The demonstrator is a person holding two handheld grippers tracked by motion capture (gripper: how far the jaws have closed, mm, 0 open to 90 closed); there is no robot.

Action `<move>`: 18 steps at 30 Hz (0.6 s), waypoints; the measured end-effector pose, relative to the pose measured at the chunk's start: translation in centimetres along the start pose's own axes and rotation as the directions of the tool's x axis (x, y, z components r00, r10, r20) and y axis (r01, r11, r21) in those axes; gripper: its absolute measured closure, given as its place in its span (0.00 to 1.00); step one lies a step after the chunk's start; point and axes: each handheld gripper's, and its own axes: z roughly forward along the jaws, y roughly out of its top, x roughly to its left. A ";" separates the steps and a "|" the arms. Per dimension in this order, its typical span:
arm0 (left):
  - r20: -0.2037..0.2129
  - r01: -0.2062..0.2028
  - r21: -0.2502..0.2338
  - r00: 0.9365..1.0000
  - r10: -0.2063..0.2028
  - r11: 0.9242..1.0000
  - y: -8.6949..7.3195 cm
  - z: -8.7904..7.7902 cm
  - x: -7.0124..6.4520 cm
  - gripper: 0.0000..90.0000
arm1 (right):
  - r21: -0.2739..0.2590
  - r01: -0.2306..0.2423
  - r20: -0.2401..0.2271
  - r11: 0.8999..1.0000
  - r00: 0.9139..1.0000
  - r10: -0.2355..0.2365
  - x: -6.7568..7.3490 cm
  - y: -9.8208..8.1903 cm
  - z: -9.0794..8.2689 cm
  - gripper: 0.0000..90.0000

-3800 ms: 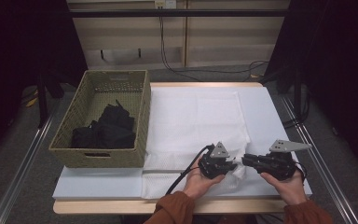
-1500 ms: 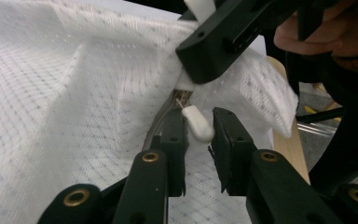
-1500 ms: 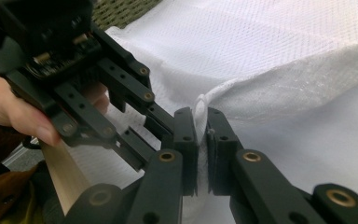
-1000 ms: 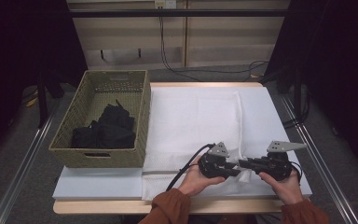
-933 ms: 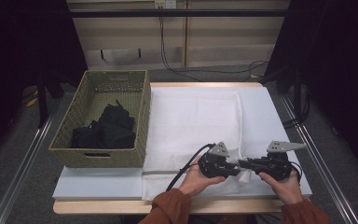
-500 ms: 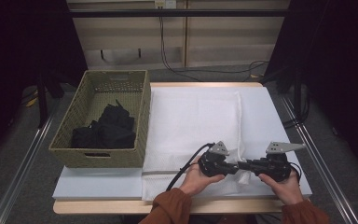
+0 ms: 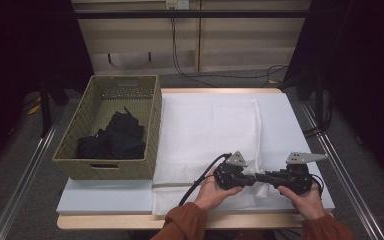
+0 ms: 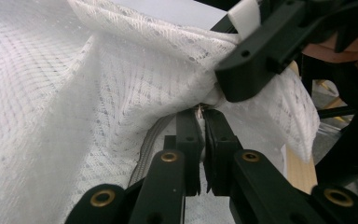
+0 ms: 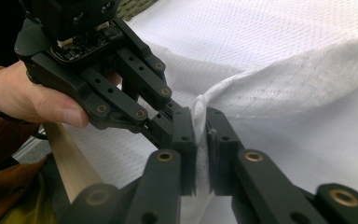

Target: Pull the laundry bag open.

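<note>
At the near edge of the desk (image 7: 105, 197), two hands meet over a white mesh bag (image 7: 207, 130) that lies spread across most of the top. The left gripper (image 8: 200, 122) has just been closing its fingers, which now stand narrow and pinch the small metal zipper pull at the bag's near right corner, with the zipper running off beside them. The right gripper (image 9: 200, 126), whose fingers have just been easing a little apart, has a bunched ridge of the mesh between its narrow fingers at the same corner, pressed tip to tip against the other tool. From the high view the left gripper (image 7: 252, 178) and right gripper (image 7: 262, 177) point at each other, the fabric puckered up between them. Farther left, a woven basket (image 7: 150, 120) holds dark clothing (image 7: 112, 140), just beside the bag.
</note>
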 end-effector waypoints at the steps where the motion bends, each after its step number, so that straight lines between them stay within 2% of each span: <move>1: 0.007 0.004 -0.006 1.000 -0.004 1.000 0.0 0.1 0.0 0.95 | 0.004 0.002 -0.008 1.000 1.000 -0.001 0.1 0.0 0.1 0.87; 2: 0.000 0.003 -0.001 1.000 -0.003 1.000 0.0 0.1 -0.1 0.95 | 0.003 0.009 -0.009 1.000 1.000 -0.009 0.2 0.0 0.1 0.87; 4: -0.004 -0.006 0.008 1.000 0.006 1.000 0.0 0.1 -0.1 0.96 | 0.015 0.018 0.011 1.000 1.000 -0.018 0.2 0.0 0.1 0.94; 6: 0.001 -0.003 -0.012 1.000 0.003 1.000 0.0 -0.1 0.0 0.96 | -0.001 -0.001 0.019 1.000 1.000 0.001 0.1 0.0 -0.1 0.96; 11: -0.006 -0.003 -0.019 1.000 0.003 1.000 -0.1 -0.9 0.2 0.96 | -0.035 -0.013 0.019 0.999 1.000 0.014 0.0 0.0 -0.4 0.97; 13: -0.012 -0.018 -0.008 1.000 0.018 1.000 -0.2 -1.1 0.1 0.96 | -0.033 -0.016 0.016 0.999 1.000 0.017 0.0 0.0 -0.3 0.97; 15: -0.010 -0.016 -0.003 1.000 0.016 1.000 -0.3 -1.3 0.2 0.96 | -0.030 -0.026 0.008 0.999 1.000 0.026 0.1 -0.1 -0.2 0.97; 16: -0.005 -0.009 -0.022 1.000 0.009 1.000 -0.4 -1.2 0.2 0.96 | -0.032 -0.025 0.010 0.999 1.000 0.026 0.1 -0.1 -0.2 0.97; 18: -0.005 -0.011 -0.018 1.000 0.010 1.000 -0.4 -1.2 0.2 0.96 | -0.032 -0.029 0.009 0.999 1.000 0.029 0.1 -0.1 -0.2 0.97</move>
